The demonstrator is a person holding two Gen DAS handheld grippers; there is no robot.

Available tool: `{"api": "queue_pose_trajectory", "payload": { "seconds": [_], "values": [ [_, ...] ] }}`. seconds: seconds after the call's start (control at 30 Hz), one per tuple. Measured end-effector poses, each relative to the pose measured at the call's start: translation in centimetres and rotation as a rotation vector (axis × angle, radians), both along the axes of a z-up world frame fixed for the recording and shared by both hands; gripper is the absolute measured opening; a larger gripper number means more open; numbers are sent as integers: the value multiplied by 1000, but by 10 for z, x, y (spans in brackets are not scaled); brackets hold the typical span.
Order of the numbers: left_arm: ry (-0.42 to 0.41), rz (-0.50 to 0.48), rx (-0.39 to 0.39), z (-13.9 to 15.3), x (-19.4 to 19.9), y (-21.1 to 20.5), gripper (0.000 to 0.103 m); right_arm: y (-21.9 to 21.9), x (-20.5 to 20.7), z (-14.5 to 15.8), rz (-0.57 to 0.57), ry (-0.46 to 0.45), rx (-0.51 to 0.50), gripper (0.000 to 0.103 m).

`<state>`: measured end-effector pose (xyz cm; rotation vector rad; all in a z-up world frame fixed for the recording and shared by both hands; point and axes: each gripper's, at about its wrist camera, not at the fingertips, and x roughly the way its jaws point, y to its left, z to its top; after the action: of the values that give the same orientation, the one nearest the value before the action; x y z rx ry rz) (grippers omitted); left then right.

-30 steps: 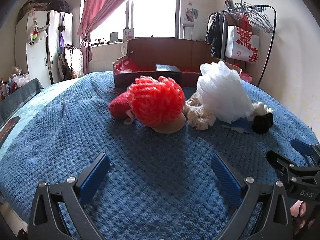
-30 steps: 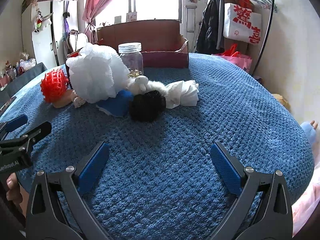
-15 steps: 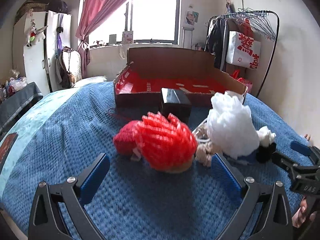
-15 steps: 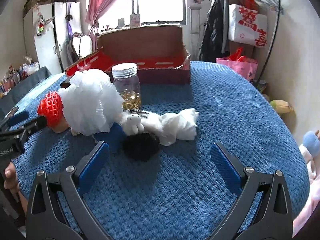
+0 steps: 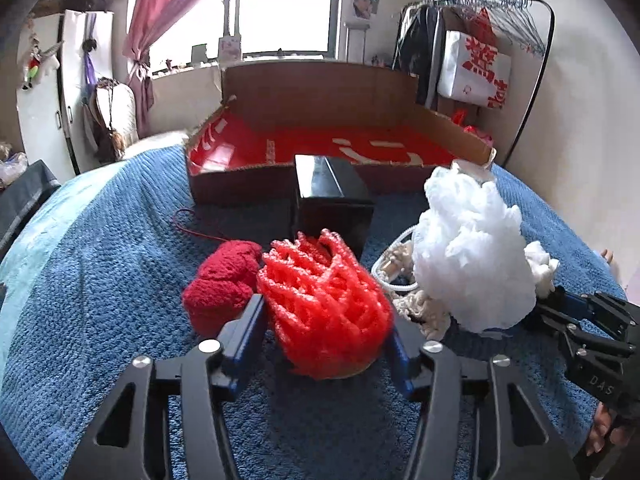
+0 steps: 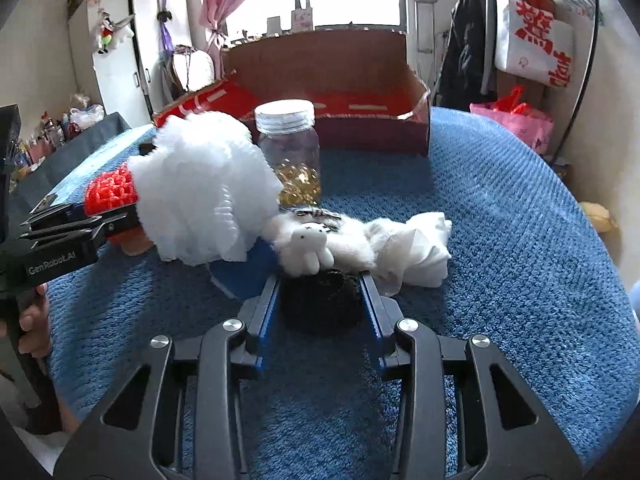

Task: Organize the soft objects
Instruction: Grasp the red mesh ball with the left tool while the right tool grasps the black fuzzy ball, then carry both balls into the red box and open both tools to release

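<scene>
Soft objects lie in a loose heap on the blue bedspread (image 5: 100,280), in front of the open cardboard box (image 5: 332,148) with the red lining. The left gripper (image 5: 324,320) has just been closing and its blue pads now press both flanks of the red mesh puff (image 5: 324,300), which bulges between them; a dark red yarn ball (image 5: 222,284) sits just beside it on the left. The right gripper (image 6: 320,300) has likewise just been closing and is clamped on the black fuzzy ball (image 6: 320,300), which lies against the small white plush toy (image 6: 308,246) and near the knotted white cloth (image 6: 416,244). The step in hand looks like a double grasp, one soft thing per hand. Next, I judge, each piece needs lifting straight clear of its neighbours and carrying over the box's front wall. The white mesh puff (image 5: 472,256) stands between the two grippers and touches the heap, so it may drag along. A black box (image 5: 332,196) stands right behind the red puff, and a glass jar (image 6: 290,152) behind the white one; both are hard things that block the direct line to the cardboard box and call for a path up and over. To the right of the heap the bedspread offers free room.
</scene>
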<state>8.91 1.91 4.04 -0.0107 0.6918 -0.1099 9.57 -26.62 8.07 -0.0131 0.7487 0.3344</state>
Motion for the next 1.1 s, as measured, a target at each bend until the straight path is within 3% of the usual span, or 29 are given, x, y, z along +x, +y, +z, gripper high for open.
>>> {"api": "queue_pose_trajectory", "payload": {
  "seconds": [0.3, 0.67, 1.1],
  "values": [
    [-14, -27, -28, 5, -22, 0, 52, -2, -13, 5, 13, -10, 28, 35],
    [-45, -28, 8, 17, -30, 1, 52, -9, -14, 13, 5, -29, 19, 35],
    [5, -5, 68, 37, 7, 35, 52, -40, 8, 31, -48, -16, -24, 35]
  ]
}}
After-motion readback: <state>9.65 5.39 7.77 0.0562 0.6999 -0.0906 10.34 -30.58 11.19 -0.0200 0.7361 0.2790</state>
